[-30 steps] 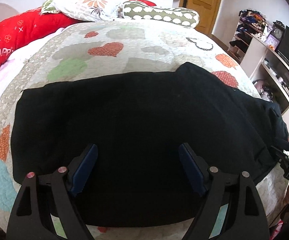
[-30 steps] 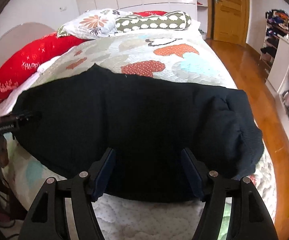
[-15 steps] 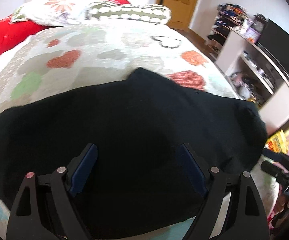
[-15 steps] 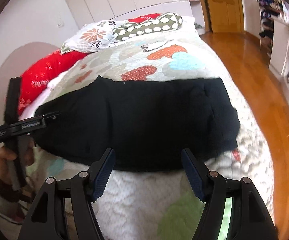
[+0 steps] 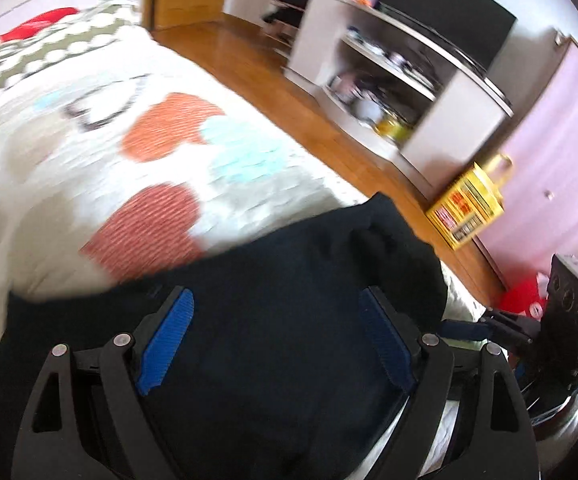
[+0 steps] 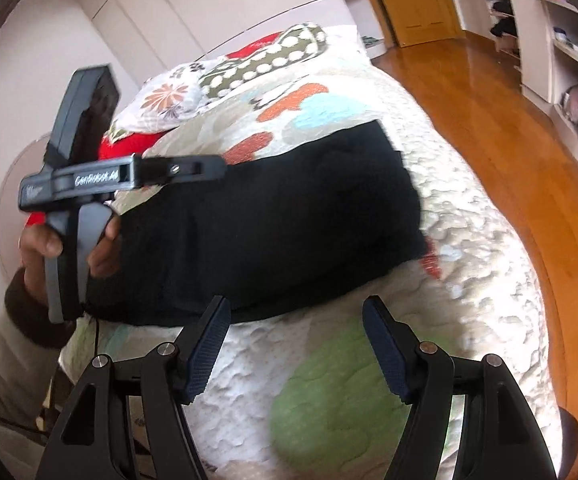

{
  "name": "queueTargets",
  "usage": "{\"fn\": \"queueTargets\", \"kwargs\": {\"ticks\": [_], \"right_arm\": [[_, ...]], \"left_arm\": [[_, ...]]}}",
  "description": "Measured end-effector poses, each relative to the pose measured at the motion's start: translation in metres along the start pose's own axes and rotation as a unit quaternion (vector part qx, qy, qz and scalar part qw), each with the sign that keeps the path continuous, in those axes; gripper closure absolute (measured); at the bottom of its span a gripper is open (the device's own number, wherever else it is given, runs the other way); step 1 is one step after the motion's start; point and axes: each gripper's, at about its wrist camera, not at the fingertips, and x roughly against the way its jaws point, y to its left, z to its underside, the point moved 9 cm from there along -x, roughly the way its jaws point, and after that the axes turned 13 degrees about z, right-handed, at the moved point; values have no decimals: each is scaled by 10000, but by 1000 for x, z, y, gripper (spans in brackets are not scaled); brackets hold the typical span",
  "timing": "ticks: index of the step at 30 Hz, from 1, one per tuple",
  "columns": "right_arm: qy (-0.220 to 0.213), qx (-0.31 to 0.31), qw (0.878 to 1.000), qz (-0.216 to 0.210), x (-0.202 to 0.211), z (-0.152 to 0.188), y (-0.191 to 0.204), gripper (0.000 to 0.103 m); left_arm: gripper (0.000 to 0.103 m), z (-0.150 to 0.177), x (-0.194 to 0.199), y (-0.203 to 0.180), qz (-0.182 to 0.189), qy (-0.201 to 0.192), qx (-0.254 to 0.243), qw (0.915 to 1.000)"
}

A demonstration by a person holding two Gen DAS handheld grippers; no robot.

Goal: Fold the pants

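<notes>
The black pants [image 5: 289,264] lie folded across the heart-patterned quilt [image 5: 161,148]. My left gripper [image 5: 277,294] hovers open over their right end, pointing down at the dark cloth, with nothing pinched between its blue pads [image 5: 169,332]. In the right wrist view the pants [image 6: 273,216] stretch across the quilt [image 6: 469,240] just beyond my right gripper [image 6: 297,308], which is open above bare quilt at their near edge. A hand [image 6: 37,248] holds the left gripper [image 6: 213,168] above the pants' left part. The left view is motion-blurred.
Pillows [image 6: 249,68] lie at the head of the bed. A wooden floor [image 6: 509,128] runs along the bed's right side, with a white shelf unit [image 5: 409,92], a yellow bag [image 5: 465,208] and a wooden door [image 6: 413,0] beyond.
The left gripper has swung right along the pants to their right end and rolled. The right gripper has drawn back off the pants to the quilt at their near edge.
</notes>
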Motion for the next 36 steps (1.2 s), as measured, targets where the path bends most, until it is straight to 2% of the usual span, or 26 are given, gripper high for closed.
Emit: {"fn": "queueTargets", "kwargs": {"ticks": [4, 7, 12, 14, 15, 16, 19, 20, 21, 22, 26, 28, 29, 30, 32, 34, 36], "right_arm": [[-93, -430, 9989, -160, -8, -4, -12, 32], [-179, -563, 9980, -225, -13, -8, -15, 28], [-222, -960, 9946, -335, -21, -21, -21, 28], [-299, -1133, 9926, -308, -27, -26, -24, 39], [-340, -1176, 9922, -214, -29, -28, -27, 64], [-355, -1246, 9914, -154, -32, -28, -30, 78], [-412, -1482, 9871, -443, -32, -34, -30, 86], [-461, -1420, 9877, -454, -29, -37, -27, 86], [-513, -1337, 9888, -427, -25, -39, -23, 87], [-611, -1200, 9900, -418, -16, -43, -15, 87], [-985, -571, 9926, -432, 14, -64, 18, 87], [-1143, -155, 9922, -470, 26, -74, 43, 87], [-1199, 56, 9913, -534, 31, -78, 59, 87], [-1271, 328, 9894, -616, 34, -83, 82, 87], [-1327, 743, 9859, -692, 34, -83, 115, 87], [-1240, 1171, 9816, -858, 22, -76, 153, 87], [-1015, 1368, 9797, -1061, 1, -65, 182, 79]], "left_arm": [[17, -19, -36, -18, 363, 403, -363, 9979], [17, -25, -62, -30, 416, 661, -647, 9948], [17, -33, -88, -38, 569, 752, -823, 9921], [18, -31, -96, -41, 555, 740, -926, 9914], [20, -31, -98, -43, 553, 688, -997, 9911], [23, -31, -99, -43, 555, 655, -1049, 9908], [46, -35, -97, -43, 653, 565, -981, 9914], [63, -37, -94, -41, 750, 552, -870, 9918], [72, -38, -90, -41, 867, 534, -739, 9921], [72, -41, -83, -40, 958, 465, -613, 9924], [70, -52, -32, -40, 1143, -47, -363, 9928], [54, -54, 11, -32, 1094, -389, -153, 9931], [30, -54, 29, -26, 1001, -552, -20, 9934], [17, -50, 50, -18, 898, -743, 147, 9931], [17, -36, 95, 2, 820, -1128, 508, 9889], [17, -14, 130, 25, 617, -1333, 885, 9852], [17, 18, 159, 49, 403, -1462, 1271, 9802]]}}
